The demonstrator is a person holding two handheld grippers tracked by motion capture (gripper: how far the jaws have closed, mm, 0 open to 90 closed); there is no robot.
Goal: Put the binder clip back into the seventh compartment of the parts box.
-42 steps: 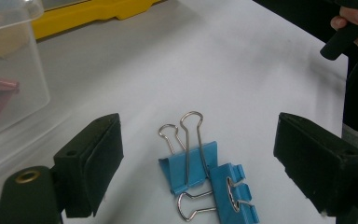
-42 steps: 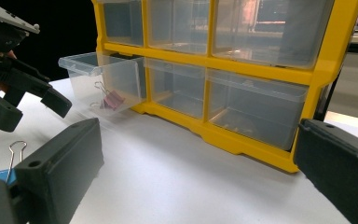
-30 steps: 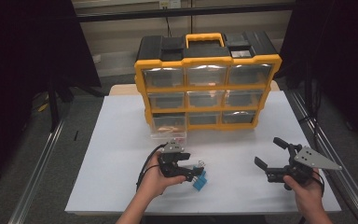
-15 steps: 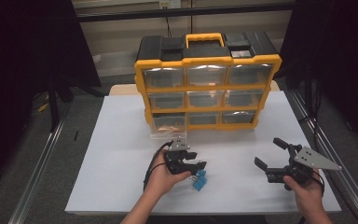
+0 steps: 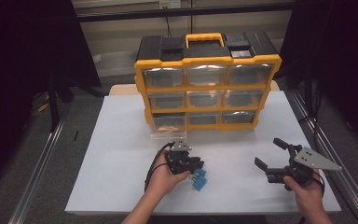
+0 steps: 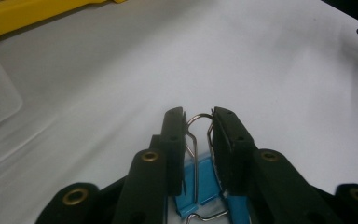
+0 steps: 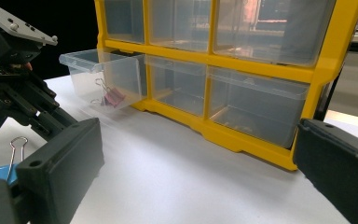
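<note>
Jaws, high view: my left gripper (image 5: 190, 164) sits low over the white table (image 5: 116, 140), jaws drawn in on a small blue binder clip with wire handles (image 5: 198, 180); the clip's blue body lies on the table just toward me and to the right of the tips. My right gripper (image 5: 272, 160) is held well apart on the right, jaws spread wide and empty. Behind both stands the yellow plastic drawer cabinet with clear drawers (image 5: 208, 88); its bottom-left clear plastic drawer (image 5: 168, 129) is pulled out, just beyond the left gripper.

Left gripper view: jaws nearly together, one upright wire loop of the blue clip (image 6: 196, 140) pinched between them. The clip's long axis runs along the jaws, body below the tips.

Right gripper view: jaws wide apart, nothing between. The open drawer (image 7: 103, 79) holds a small pink binder clip (image 7: 111, 96). The left gripper (image 7: 16, 100) and blue clip (image 7: 4, 173) show at left.

Judgement: the left hand is the nearer to the drawer, which lies ahead of its jaws; I would lift and carry forward.
</note>
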